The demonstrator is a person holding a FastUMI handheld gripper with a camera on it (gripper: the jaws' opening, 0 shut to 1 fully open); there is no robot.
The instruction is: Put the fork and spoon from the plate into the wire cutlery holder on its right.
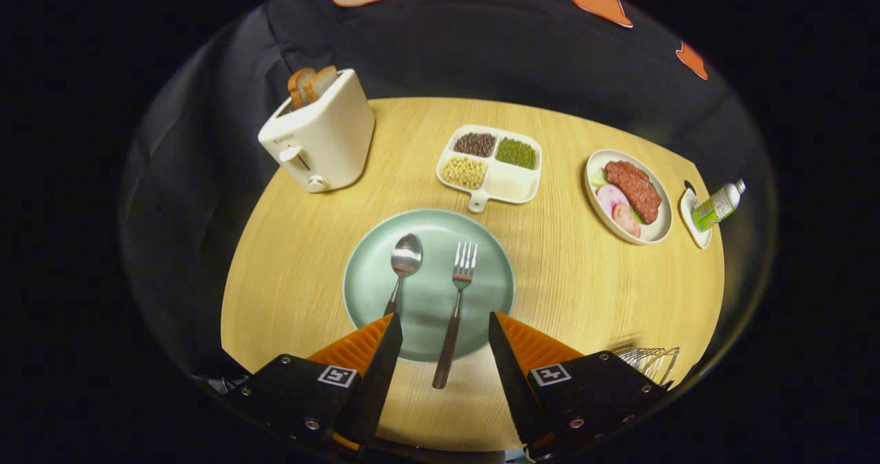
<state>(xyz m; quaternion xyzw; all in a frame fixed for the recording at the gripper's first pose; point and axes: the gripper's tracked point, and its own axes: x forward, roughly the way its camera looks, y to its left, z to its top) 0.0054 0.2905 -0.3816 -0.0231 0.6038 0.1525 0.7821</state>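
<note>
My gripper (pixel 443 326) is nearest: fingers spread wide, gripping nothing, poised over the table's (pixel 289 292) near edge. Fork (pixel 455 313) handle runs between the fingers, its end overhanging the plate (pixel 495 292) rim toward me; tines point away. Spoon (pixel 400 271) lies just left of the fork, roughly parallel, bowl up; its handle end is hidden behind my left finger. Both are on the plate and neither is lifted.

Holder (pixel 650 361) sits at the near right edge, partly behind my right finger; I can see wire loops, not the opening.

Judgement: fork first, since it is already lined up. I would drop straight down and pinch the handle across its width near the overhanging end, where there is air beneath it. Steel on glaze is likely to skid, so I should close slowly and keep centred. Then lift clear of the rim before swinging right.

Far side: toaster (pixel 320 137) at left, divided tray (pixel 489 165) in the middle, food plate (pixel 629 196) and bottle (pixel 718 205) at right. All are well apart from my path.
</note>
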